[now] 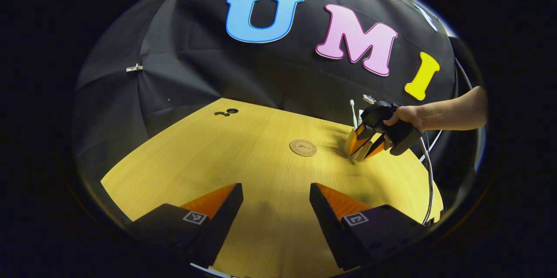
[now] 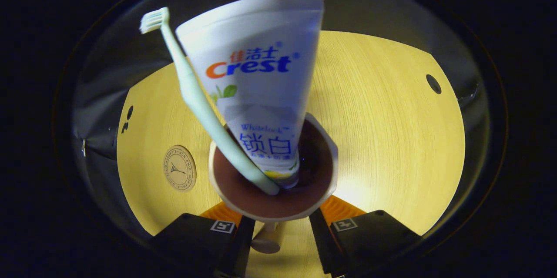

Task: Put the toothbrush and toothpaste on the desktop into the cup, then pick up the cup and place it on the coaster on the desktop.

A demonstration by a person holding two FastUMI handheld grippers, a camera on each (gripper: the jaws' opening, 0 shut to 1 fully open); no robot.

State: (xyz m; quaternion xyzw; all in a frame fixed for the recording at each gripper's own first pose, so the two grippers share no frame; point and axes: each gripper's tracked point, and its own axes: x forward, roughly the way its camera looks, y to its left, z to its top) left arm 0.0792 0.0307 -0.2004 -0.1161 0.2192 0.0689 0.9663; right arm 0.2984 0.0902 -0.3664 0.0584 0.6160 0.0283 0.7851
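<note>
Right gripper (image 2: 278,226) straddling the cup (image 2: 273,208), contact not clear, toothbrush (image 2: 196,95) and toothpaste (image 2: 261,82) standing inside, coaster (image 2: 179,168) left on bare wooden desktop (image 2: 391,139), left gripper (image 1: 276,202) wide open, empty, cup base hidden.

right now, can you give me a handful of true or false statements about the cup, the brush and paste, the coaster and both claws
1. The toothbrush and toothpaste tube stand inside the cup. True.
2. The cup sits on the coaster. False: the coaster lies bare beside it.
3. The right claw straddles the cup. True.
4. The left claw grips the toothbrush. False: it is open over bare desktop.
5. The toothpaste lies flat on the desktop. False: it stands upright in the cup.
</note>
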